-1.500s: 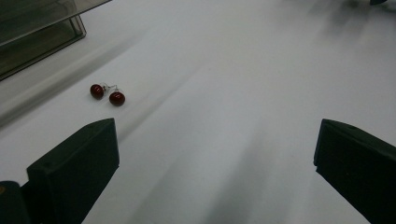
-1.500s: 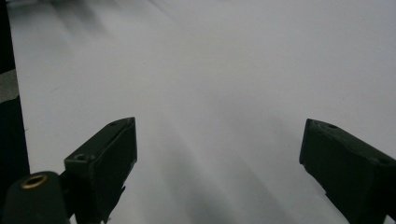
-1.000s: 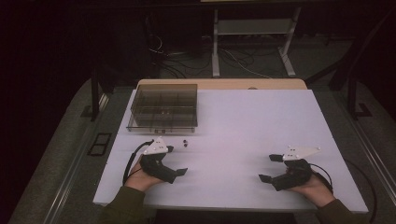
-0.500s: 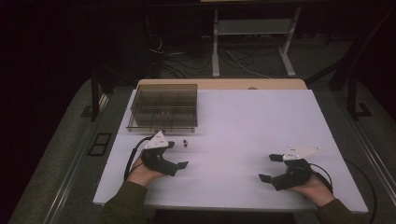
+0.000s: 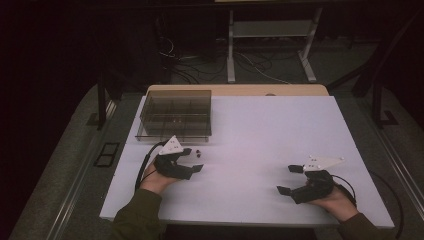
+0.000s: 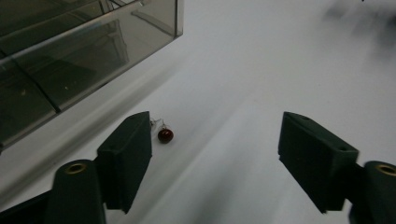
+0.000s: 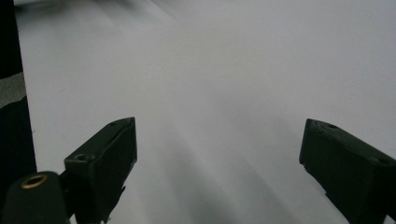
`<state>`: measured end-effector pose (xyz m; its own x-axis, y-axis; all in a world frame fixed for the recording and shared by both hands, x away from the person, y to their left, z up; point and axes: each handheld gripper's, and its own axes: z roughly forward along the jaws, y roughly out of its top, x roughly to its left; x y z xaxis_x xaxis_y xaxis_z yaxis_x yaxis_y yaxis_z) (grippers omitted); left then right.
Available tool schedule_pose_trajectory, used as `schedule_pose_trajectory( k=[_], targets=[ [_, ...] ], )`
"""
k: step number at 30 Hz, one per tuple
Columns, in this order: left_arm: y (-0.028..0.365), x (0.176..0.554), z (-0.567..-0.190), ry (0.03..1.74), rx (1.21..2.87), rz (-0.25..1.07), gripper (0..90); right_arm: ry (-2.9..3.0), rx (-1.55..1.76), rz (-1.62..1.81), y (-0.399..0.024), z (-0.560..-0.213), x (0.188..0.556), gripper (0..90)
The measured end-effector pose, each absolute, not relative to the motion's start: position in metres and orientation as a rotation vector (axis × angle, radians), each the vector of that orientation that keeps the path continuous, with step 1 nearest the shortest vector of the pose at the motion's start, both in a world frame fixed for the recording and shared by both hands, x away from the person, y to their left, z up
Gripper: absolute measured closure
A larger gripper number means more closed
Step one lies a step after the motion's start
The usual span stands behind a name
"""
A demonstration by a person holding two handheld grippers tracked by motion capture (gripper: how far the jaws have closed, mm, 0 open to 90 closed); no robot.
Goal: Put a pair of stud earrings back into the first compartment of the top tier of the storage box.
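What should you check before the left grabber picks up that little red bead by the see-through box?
1. Left gripper jaws open wide: ok.
2. Small dark red round bead lying free on the white table: ok.
3. Bead centred between the jaws: not ok, it sits close beside one jaw.
4. Bead clear of the smoky transparent plastic compartment box: ok.
5. Right gripper far away, jaws open: ok.
6. Thin wire on the bead tangled: cannot tell.

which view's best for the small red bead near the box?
Left gripper view: the red bead sits close and sharp on the table by that gripper's left-hand jaw, wire loop attached. High view gives dark specks. Right gripper view faces bare table.
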<state>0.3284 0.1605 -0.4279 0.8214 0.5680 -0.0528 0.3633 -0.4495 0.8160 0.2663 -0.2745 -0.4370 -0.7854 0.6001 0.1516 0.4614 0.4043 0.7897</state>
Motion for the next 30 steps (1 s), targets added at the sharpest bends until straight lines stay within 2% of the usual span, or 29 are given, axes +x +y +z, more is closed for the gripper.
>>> schedule_pose_trajectory(
  k=[8,9,16,22,23,30],
  targets=[
    [0.156,0.334,-0.430,0.720,2.099,0.329,38.6,2.497,0.953,1.329,-0.275,-0.437,0.267,10.5],
    [0.156,0.335,-0.430,0.723,2.104,0.339,42.8,2.498,0.954,1.328,-0.275,-0.437,0.267,10.5],
    [0.152,0.339,-0.431,0.732,2.118,0.369,50.4,2.495,0.956,1.331,-0.275,-0.437,0.267,10.5],
    [0.148,0.345,-0.433,0.747,2.126,0.357,56.0,2.495,0.960,1.335,-0.275,-0.437,0.267,10.5],
    [0.147,0.346,-0.433,0.749,2.121,0.360,59.7,2.496,0.960,1.336,-0.275,-0.437,0.267,10.5],
    [0.145,0.351,-0.433,0.752,2.140,0.353,69.4,2.496,0.960,1.337,-0.275,-0.437,0.267,10.5]
  ],
)
